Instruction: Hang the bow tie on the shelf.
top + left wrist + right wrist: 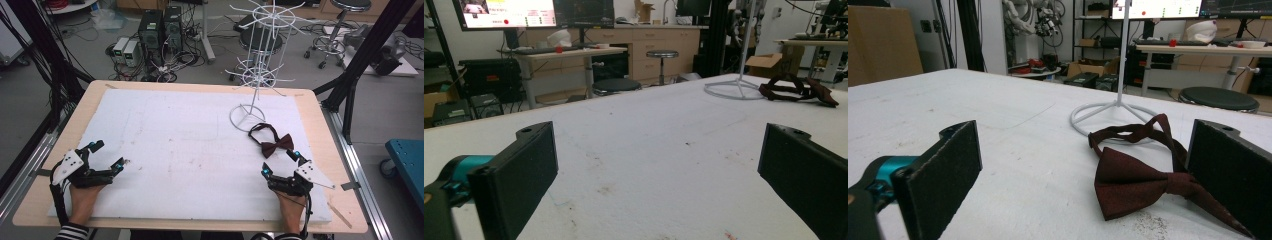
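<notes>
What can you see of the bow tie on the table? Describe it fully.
The bow tie is dark maroon, of cloth by its look, with a knotted centre and a thin neck strap looped behind it. It lies flat on the white table cover, its strap by the wire stand's ring base. Nothing grips it; the right gripper is open close by.

Left gripper (109, 155) and right gripper (281, 162) rest low, jaws wide apart.

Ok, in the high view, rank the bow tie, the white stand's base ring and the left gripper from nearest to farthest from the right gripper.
1. Bow tie: just ahead of the right gripper, beyond its jaws.
2. Stand's base ring: farther ahead, just past the tie's strap.
3. Left gripper: across the table, at its left edge.
</notes>
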